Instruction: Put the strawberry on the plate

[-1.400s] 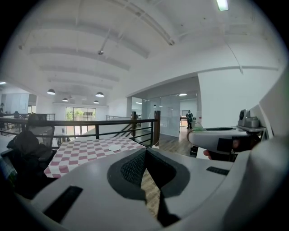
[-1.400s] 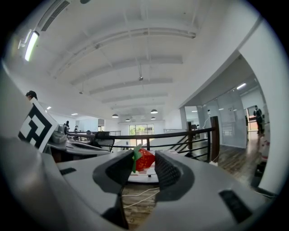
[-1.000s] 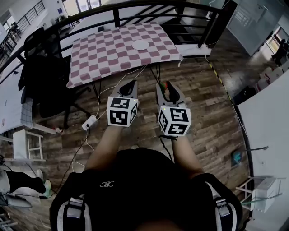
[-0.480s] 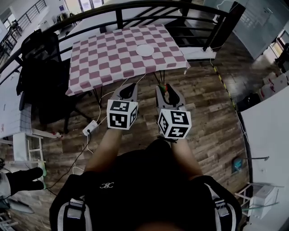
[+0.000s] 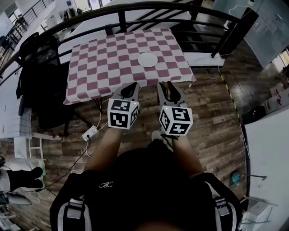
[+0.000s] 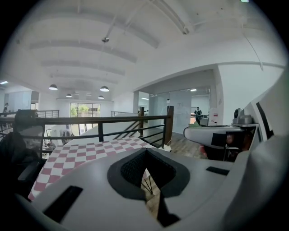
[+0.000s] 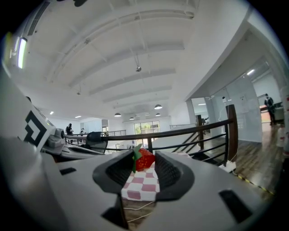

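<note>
My right gripper [image 5: 167, 87] is shut on a red strawberry [image 5: 169, 90] with a green leaf top, held in the air over the wooden floor just short of the table. The strawberry [image 7: 145, 159] sits pinched at the jaw tips in the right gripper view. The white plate [image 5: 147, 59] lies on the checkered tablecloth [image 5: 99, 67], ahead of both grippers. My left gripper [image 5: 129, 87] hangs beside the right one, its jaws [image 6: 145, 175] shut with nothing between them.
A black railing [image 5: 135, 10] runs behind the table. At the left a black office chair [image 5: 43, 85] stands by the table. A power strip with cables [image 5: 90, 132] lies on the floor below the table's near edge. A white counter [image 5: 271, 144] fills the right side.
The table and plate have come closer and sit lower in the head view. Both grippers keep their pose, the strawberry still held in the right one.
</note>
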Tool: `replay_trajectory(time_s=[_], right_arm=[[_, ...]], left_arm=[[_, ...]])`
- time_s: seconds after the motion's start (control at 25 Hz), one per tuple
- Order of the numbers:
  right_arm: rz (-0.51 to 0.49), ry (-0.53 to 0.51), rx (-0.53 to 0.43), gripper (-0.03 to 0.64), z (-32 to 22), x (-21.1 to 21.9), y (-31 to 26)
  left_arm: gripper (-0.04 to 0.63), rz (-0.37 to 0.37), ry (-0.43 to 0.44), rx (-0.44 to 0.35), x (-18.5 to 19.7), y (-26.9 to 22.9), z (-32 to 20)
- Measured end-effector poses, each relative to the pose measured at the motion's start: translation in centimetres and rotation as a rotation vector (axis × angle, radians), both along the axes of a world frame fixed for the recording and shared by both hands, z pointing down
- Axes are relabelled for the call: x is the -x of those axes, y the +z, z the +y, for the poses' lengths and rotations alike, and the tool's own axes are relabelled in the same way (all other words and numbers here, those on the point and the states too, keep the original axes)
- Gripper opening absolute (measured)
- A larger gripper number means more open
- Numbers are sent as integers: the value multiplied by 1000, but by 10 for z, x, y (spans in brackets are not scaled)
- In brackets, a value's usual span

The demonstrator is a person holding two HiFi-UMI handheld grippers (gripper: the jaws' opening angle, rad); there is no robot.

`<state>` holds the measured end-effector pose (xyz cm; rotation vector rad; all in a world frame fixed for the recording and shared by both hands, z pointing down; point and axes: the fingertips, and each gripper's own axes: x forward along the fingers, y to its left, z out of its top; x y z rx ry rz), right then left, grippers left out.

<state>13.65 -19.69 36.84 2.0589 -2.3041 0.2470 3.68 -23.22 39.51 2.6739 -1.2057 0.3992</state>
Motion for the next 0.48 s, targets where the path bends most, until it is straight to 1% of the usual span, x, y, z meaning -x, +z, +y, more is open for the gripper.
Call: replay_trajectory(time_s=[0.28,0.48], right_arm=[[0,-41,21,156,-64,-23,-2],[5,-70,39,156,-103,-40,2]], left_arm=[[-2,-3,-26,22,-25,0,-55],[-2,6,-62,47,-39,6,-90]])
